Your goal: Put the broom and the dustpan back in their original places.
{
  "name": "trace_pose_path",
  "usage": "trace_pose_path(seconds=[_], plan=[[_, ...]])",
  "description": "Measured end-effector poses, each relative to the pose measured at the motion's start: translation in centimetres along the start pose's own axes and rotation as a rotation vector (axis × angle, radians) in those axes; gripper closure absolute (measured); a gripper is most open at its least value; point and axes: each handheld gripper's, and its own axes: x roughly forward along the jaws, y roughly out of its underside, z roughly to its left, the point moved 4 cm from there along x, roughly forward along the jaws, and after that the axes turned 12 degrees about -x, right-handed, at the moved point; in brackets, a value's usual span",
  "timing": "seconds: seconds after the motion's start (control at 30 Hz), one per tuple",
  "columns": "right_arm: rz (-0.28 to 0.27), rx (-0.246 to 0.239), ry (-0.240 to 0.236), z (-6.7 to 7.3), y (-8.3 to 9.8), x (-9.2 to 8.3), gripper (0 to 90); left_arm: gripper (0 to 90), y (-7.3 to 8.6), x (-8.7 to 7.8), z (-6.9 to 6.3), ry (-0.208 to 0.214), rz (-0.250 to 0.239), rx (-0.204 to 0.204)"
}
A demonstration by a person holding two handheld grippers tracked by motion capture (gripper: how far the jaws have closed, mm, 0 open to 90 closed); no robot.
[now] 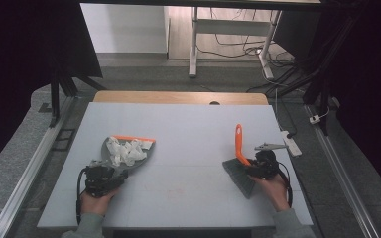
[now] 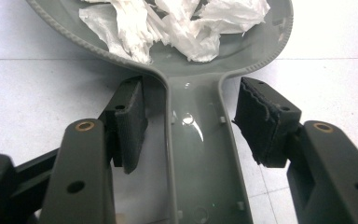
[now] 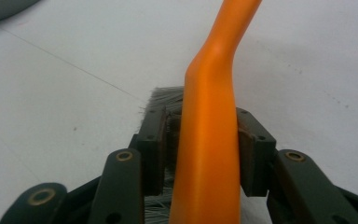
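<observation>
A grey dustpan [image 1: 140, 159] with an orange lip lies at the left of the white table [image 1: 193, 129], with crumpled white paper scraps [image 1: 124, 150] piled in it. My left gripper [image 1: 113, 174] straddles the pan's handle [image 2: 200, 154]. The jaws stand open, and there is a gap between each pad [image 2: 131, 123] and the handle. The scraps [image 2: 177, 28] lie just ahead of it. At the right, a brush with an orange handle [image 1: 238, 143] and grey bristles [image 1: 239, 177] rests on the table. My right gripper [image 1: 252, 166] is open around the handle [image 3: 209, 154], with bristles showing in the gap beside the left pad [image 3: 153, 149].
A white power strip [image 1: 290, 143] lies at the table's right edge. A wooden board [image 1: 178, 97] runs along the far edge. Beyond the table are desk legs and cables on the floor. Bare table surface lies between the two grippers.
</observation>
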Motion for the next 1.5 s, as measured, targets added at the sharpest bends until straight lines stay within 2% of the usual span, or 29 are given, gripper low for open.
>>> trace_pose_path(seconds=[0.17, 0.43, 0.6, 0.8, 1.1, 1.5], plan=[[0.022, -0.012, 0.029, -0.2, 0.1, 0.1, 54.6, 42.6, 0.0, -0.6, 0.0, 0.006, -0.018, 0.023], [0.051, -0.018, 0.063, -0.5, 0.4, 0.2, 50.0, 42.0, -0.1, -1.0, 0.4, 0.012, -0.021, 0.021], [0.067, -0.057, 0.119, -0.7, 0.6, 0.3, 48.5, 41.6, -0.1, -1.2, 0.6, 0.016, -0.023, 0.022], [0.046, -0.040, 0.122, -0.9, 0.7, -0.2, 48.7, 41.2, -0.1, -1.3, 0.5, 0.022, -0.024, 0.029], [0.009, -0.099, 0.143, -0.4, 0.5, -0.7, 48.3, 39.9, -0.2, -1.8, 0.6, 0.032, -0.047, 0.044], [-0.050, -0.168, 0.086, 1.1, 0.3, -1.5, 48.5, 38.8, -0.2, -3.2, 0.1, 0.028, -0.085, 0.138]])
